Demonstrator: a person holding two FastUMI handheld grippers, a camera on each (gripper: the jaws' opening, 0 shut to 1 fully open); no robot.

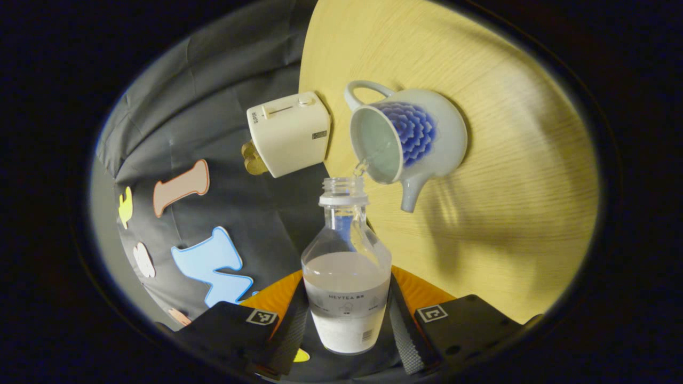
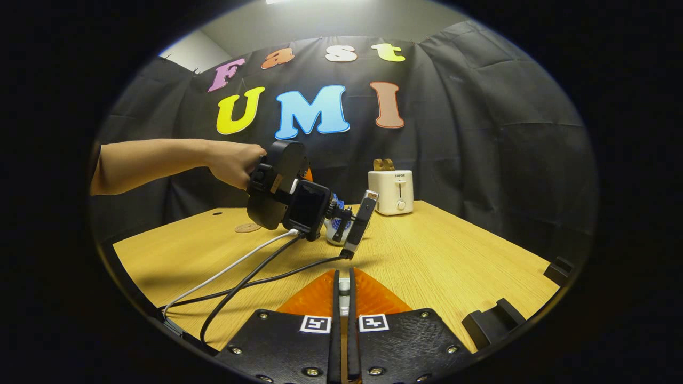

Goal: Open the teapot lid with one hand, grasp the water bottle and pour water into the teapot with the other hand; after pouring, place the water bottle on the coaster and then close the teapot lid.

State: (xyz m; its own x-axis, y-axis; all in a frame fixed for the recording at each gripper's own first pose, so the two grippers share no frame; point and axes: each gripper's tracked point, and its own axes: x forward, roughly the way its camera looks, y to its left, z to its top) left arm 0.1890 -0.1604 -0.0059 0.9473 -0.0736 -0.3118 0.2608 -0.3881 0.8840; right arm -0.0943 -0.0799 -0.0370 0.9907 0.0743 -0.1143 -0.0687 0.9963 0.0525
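Your left gripper is squeezing the water bottle and tipping it at the teapot.

You are holding the bottle by its lower body, one finger pressing on each side. Its neck is pointing at the teapot's open top, and a thin stream of water is running from the bottle mouth into the pot. The teapot is sitting on the wooden table, just beside the toaster. Your right gripper is hanging low over the table with its fingers pinched almost together on a small pale thing; you cannot tell if it is the lid. Farther off, your hand is holding the left gripper near the toaster. A round coaster is lying on the table behind it.
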